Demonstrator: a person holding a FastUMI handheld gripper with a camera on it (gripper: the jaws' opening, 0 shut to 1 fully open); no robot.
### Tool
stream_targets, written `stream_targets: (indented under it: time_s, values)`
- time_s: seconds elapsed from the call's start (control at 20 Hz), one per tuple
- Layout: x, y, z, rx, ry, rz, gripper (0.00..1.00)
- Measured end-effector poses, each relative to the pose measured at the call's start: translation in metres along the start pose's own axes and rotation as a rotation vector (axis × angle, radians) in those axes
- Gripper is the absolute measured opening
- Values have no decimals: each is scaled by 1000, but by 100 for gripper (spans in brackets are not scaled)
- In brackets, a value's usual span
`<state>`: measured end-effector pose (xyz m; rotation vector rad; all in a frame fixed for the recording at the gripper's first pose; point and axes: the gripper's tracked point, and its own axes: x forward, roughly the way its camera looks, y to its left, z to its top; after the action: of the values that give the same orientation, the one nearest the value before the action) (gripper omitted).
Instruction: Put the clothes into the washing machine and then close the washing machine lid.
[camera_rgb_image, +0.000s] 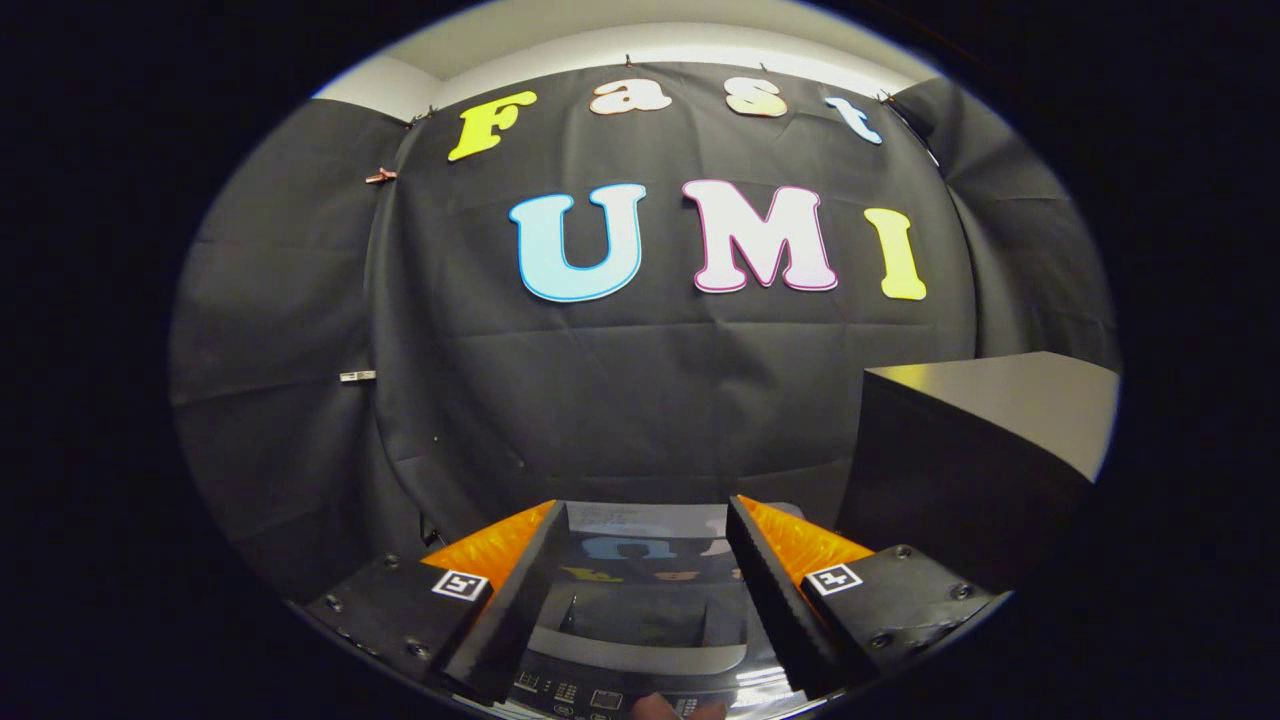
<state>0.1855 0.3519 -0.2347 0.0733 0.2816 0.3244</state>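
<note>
Washing machine (640, 650) located below and between the fingers, control panel (575, 692) along its near edge. Glossy lid (645, 560) apparently lying flat and mirroring the wall; shut or ajar cannot be told for certain. Gripper (647, 505) held above the lid, fingers (520, 590) spread wide, nothing pinched between them. Pale tip, likely a person's finger (680, 708), at the near edge by the panel. Black box (960, 470) standing close on the right; black cloth wall (600, 400) just beyond on the far side.

Hazards, as judged:
- Risk of slipping off the smooth lid surface when lifting or pressing.
- Risk of striking the box when swinging right.
- Risk of pressing panel buttons or nipping the finger on a near-side descent.
</note>
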Motion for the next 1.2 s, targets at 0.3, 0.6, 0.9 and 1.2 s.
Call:
stream_targets:
  time_s: [0.3, 0.6, 0.9, 1.2]
  values:
    - [-56, -23, 28, -64, -41, -17, 99]
    - [-120, -51, 56, -40, -78, -48, 99]
    - [-179, -90, 86, -5, -125, -108, 99]
    - [-228, -117, 104, -34, -146, -139, 99]
